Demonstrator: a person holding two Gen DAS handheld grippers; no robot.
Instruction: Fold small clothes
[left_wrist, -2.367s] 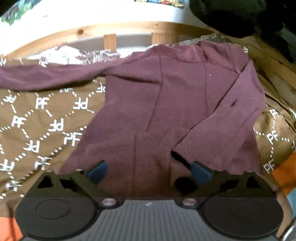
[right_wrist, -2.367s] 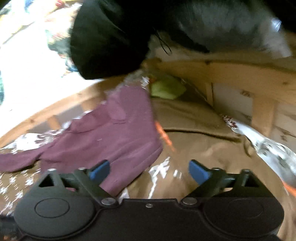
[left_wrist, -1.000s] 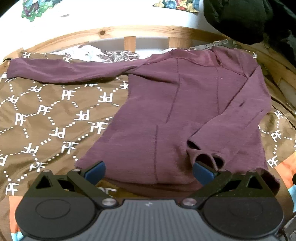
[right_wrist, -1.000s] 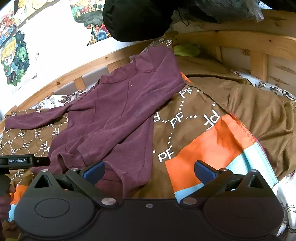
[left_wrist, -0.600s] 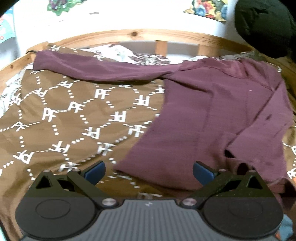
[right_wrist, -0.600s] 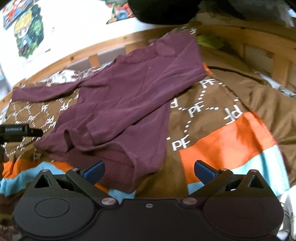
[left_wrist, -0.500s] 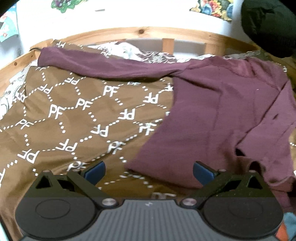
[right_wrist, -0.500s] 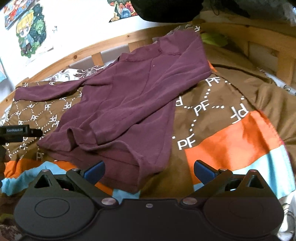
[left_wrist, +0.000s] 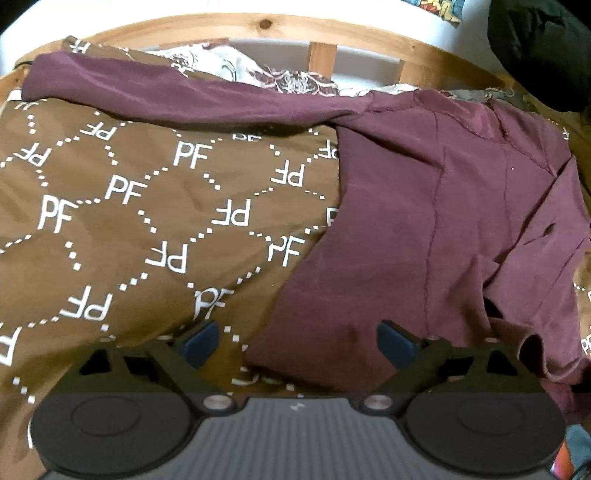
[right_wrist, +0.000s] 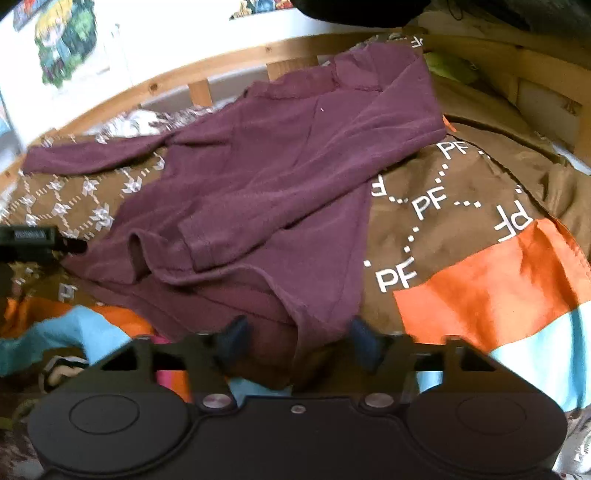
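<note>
A maroon long-sleeved shirt lies flat on a brown blanket printed with white "PF". One sleeve stretches far left along the headboard; the other is folded across the body. My left gripper hovers at the shirt's lower left hem corner. Its jaws are wide and closing, with the hem edge between them, and the pads are clear of the cloth. My right gripper is at the near right hem. Its jaws are closing around a bunched fold of hem, and a gap still shows. The left gripper's black body shows at that view's left edge.
A curved wooden bed rail with slats runs behind the shirt. Black clothing hangs at the upper right. The blanket has an orange band and a light blue one near the front. A patterned white sheet lies by the rail.
The left gripper slid left to the shirt's lower left hem corner and its jaws narrowed a little. The right gripper dropped to the near hem and its jaws narrowed a lot around it.
</note>
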